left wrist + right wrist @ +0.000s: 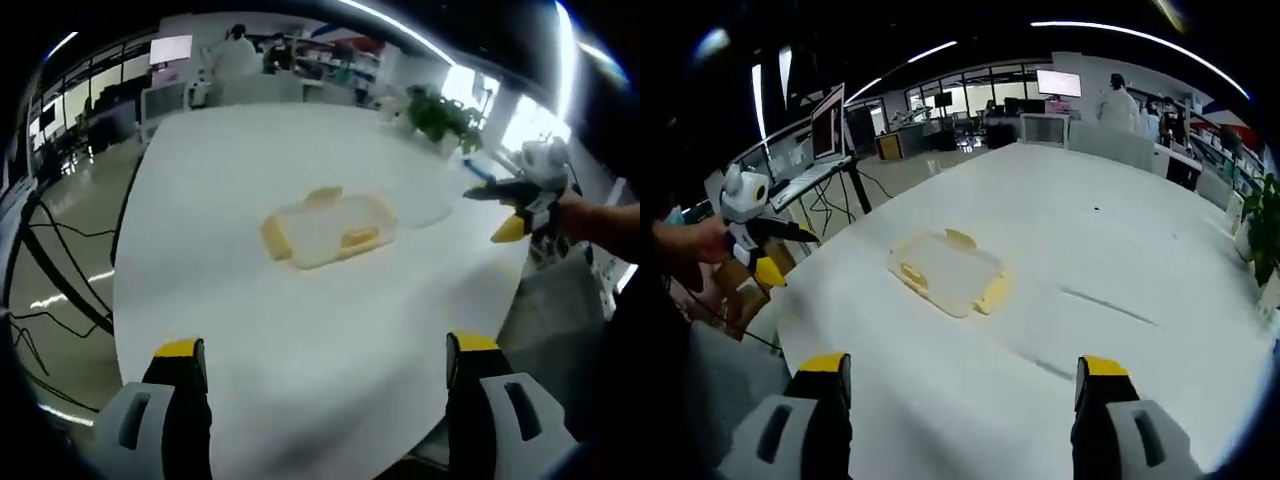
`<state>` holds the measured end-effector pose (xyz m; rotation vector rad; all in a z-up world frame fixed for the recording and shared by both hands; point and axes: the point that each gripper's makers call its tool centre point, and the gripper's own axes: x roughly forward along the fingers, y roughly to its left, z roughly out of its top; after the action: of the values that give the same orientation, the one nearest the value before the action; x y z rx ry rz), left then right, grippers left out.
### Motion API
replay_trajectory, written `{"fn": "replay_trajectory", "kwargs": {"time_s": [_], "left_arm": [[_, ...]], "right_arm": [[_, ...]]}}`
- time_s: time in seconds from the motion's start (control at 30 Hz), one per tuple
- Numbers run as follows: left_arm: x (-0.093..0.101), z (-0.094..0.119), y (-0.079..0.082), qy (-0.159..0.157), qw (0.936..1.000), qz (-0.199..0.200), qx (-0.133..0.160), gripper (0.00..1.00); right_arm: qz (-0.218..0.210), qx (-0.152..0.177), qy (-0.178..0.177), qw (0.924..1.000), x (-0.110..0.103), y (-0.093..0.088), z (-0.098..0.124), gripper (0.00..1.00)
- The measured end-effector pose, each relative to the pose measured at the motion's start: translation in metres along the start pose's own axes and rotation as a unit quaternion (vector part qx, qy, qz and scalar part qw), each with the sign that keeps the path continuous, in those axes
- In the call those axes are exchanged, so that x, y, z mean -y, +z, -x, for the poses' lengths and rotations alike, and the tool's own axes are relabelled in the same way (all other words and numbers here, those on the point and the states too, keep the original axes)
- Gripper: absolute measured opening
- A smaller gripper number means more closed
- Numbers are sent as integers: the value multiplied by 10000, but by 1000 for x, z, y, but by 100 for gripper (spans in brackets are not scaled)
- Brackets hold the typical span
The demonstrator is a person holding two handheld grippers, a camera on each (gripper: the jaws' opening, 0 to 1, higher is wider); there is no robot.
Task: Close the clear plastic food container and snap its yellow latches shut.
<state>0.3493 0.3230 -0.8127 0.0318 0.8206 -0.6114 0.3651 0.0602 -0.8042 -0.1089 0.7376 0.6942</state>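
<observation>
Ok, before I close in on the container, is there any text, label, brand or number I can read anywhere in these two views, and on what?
None can be read.
Clear plastic food container with yellow latches: no label or print visible.
White round table: plain, no markings.
Wall-mounted screens in the background: lit, but any content is too small and blurred to read.

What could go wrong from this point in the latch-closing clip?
1. The container lies alone on the smooth white table, nothing bracing it; pressing a yellow latch from one side may just slide it.
2. Both tools, left and right, are open and well away from it, so the approach is long and may land off a latch.
3. Its clear lid is hard to see, so misalignment could go unnoticed.
</observation>
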Motion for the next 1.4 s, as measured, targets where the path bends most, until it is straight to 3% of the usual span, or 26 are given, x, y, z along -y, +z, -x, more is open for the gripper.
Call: {"fn": "replay_trajectory", "kwargs": {"time_s": [0.3, 0.57, 0.73, 0.93, 1.4], "left_arm": [[-2, -12, 12, -69, 9992, -394, -46, 99], [-6, -20, 22, -103, 9986, -506, -55, 99], [-8, -25, 23, -169, 9975, -670, -147, 99], [-15, -28, 25, -202, 9952, -919, -250, 99], [-26, -55, 36, -401, 9873, -1471, -445, 98]], "right_arm": [[357, 29, 158, 9992, 7, 14, -6, 93], [843, 98, 317, 9959, 6, 30, -12, 93], [1024, 102, 571, 9930, 4, 36, -19, 94], [1300, -21, 691, 9891, 6, 38, -25, 92], [1873, -290, 1008, 9767, 13, 39, -50, 89]]}}
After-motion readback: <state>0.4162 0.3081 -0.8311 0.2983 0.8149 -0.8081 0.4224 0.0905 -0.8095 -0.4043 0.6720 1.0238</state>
